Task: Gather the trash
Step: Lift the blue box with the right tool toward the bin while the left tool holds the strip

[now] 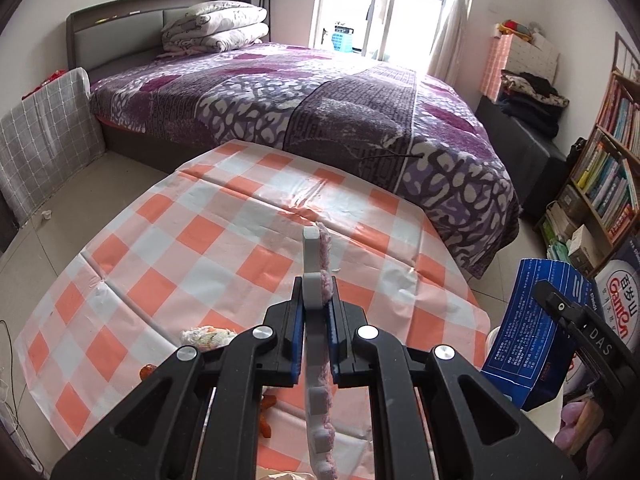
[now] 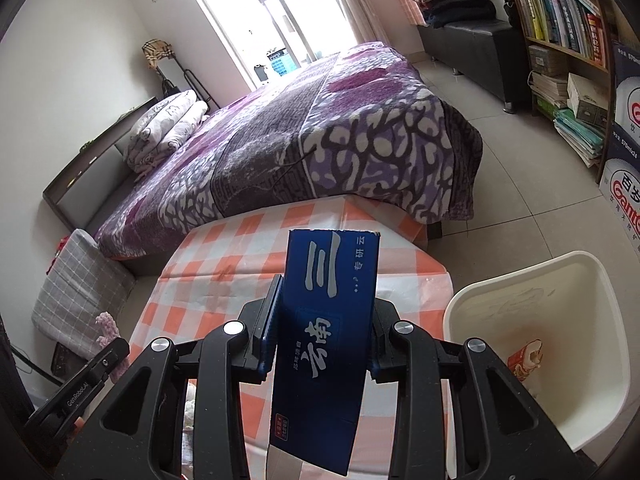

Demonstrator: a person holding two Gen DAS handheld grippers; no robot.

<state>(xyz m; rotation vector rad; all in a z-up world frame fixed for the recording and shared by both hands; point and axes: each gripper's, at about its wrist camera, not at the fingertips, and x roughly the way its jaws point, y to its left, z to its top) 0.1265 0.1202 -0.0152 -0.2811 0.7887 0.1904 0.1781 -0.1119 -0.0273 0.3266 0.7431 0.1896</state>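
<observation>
My right gripper [image 2: 320,332] pinches the blue carton [image 2: 324,344]; the white bin [image 2: 472,308] sits right of it. I'd swing over its mouth before releasing. My left gripper [image 1: 316,316] pinches a pink-fringed foam strip [image 1: 314,264].

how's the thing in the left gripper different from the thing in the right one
The left gripper is shut on a thin white strip with pink fuzz along one side; the right gripper is shut on a flat blue carton with white print.

The strip is narrow and seen edge-on; the carton is broad and shows its face.

The strip looks soft and fuzzy; the carton looks stiff.

Both are held over the checked tablecloth.
</observation>
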